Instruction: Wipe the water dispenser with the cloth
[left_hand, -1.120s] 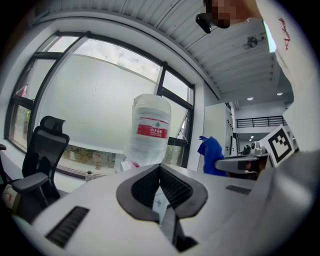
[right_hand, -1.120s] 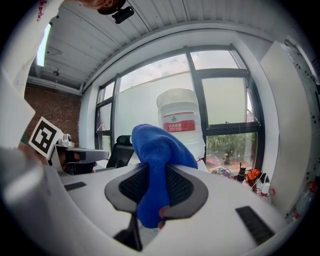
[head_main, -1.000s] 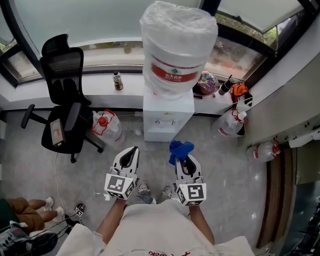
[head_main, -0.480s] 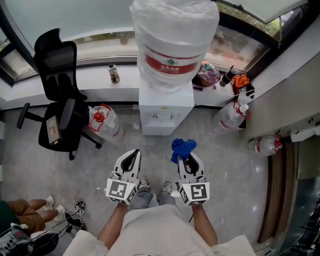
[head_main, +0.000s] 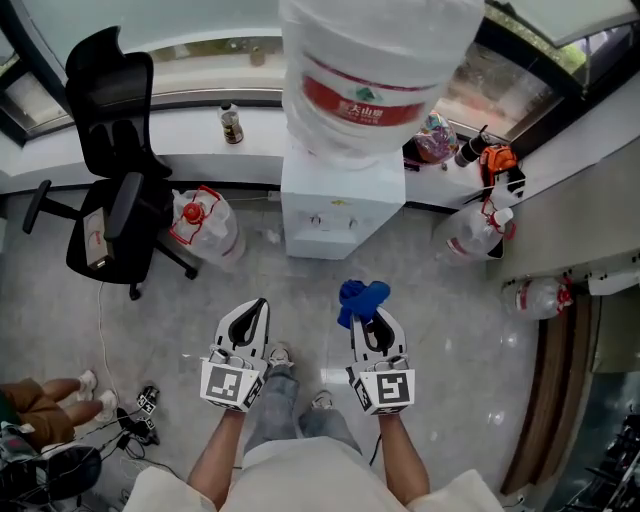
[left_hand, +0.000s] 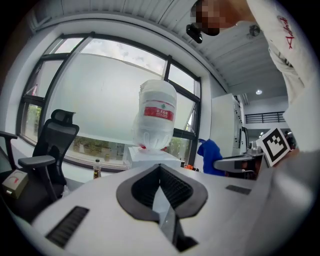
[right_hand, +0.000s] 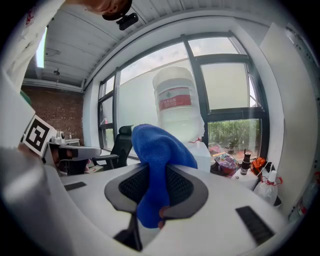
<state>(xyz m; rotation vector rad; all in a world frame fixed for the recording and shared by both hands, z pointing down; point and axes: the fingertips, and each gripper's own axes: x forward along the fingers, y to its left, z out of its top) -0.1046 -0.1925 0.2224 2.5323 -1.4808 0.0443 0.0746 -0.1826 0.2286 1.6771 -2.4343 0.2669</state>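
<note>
A white water dispenser (head_main: 342, 210) with a big plastic-wrapped bottle (head_main: 375, 70) on top stands against the window wall; it also shows ahead in the left gripper view as dispenser (left_hand: 150, 156) and bottle (left_hand: 157, 117), and in the right gripper view as bottle (right_hand: 176, 107). My right gripper (head_main: 366, 312) is shut on a blue cloth (head_main: 360, 298), which bunches out of the jaws (right_hand: 159, 165). It hangs short of the dispenser's front. My left gripper (head_main: 254, 312) is shut with nothing in it, level with the right one.
A black office chair (head_main: 110, 160) stands left of the dispenser, with a spare water jug (head_main: 205, 228) between them. More jugs (head_main: 478, 232) lie at the right by the wall. A small bottle (head_main: 232, 124) stands on the sill. Another person's legs (head_main: 40, 400) show lower left.
The view has moved closer to the dispenser, which now sits higher and larger in the head view. Both grippers stay side by side, the right one still holding the cloth.
</note>
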